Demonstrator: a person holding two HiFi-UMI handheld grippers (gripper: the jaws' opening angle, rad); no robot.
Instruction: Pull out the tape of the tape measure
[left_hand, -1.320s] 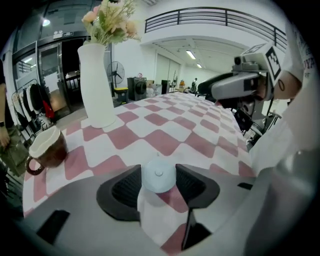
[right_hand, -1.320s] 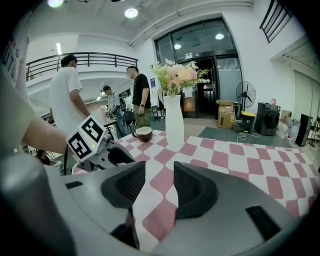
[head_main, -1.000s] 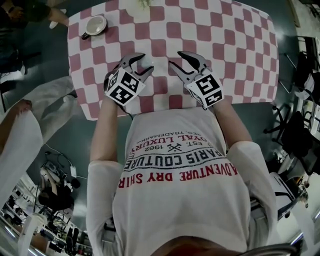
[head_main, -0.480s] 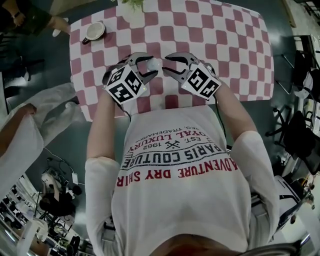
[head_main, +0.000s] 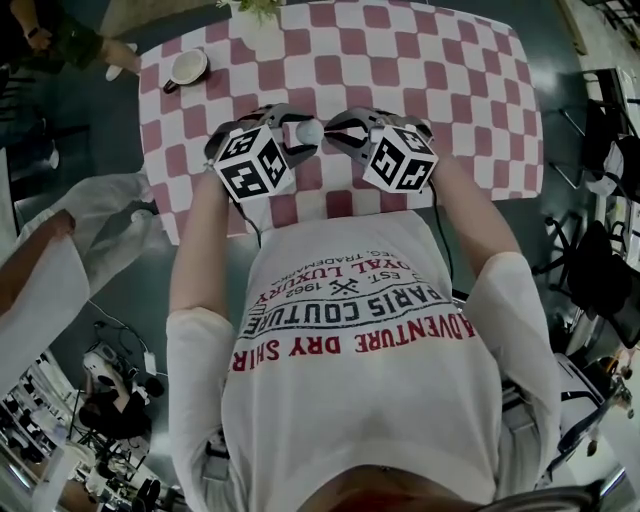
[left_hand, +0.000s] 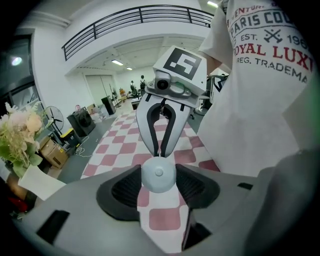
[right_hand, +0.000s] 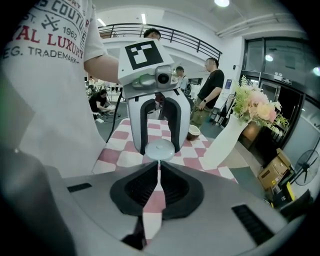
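Right gripper (head_main: 333, 130) has swung in from where it hung a second ago, jaws gaping then, and now it sits nose to nose with the left gripper (head_main: 298, 132) over the near edge of the desk (head_main: 470, 90), about midway along it. Its jaws are closing, down to a hairline slit, the tips right up against the rim of the tape measure (left_hand: 158, 173). Whether the tape's end is nipped in that slit, I can't tell from either side.

Left gripper hasn't budged its hold: jaws partly open and pressed on the flanks of that round pale case, which is held up off the checked cloth.

Room to move, then. Beyond the two grippers the cloth runs uncovered to the right edge and most of the way to the far edge. A cup (head_main: 186, 67) sits by the far left corner, well apart from the action, and a bunch of flowers (head_main: 262, 6) stands at the far edge. Off the left edge of the desk a bystander's pale sleeve (head_main: 35, 290) hangs near the person's left elbow; off the right edge, dark chairs (head_main: 590, 250) crowd the floor.
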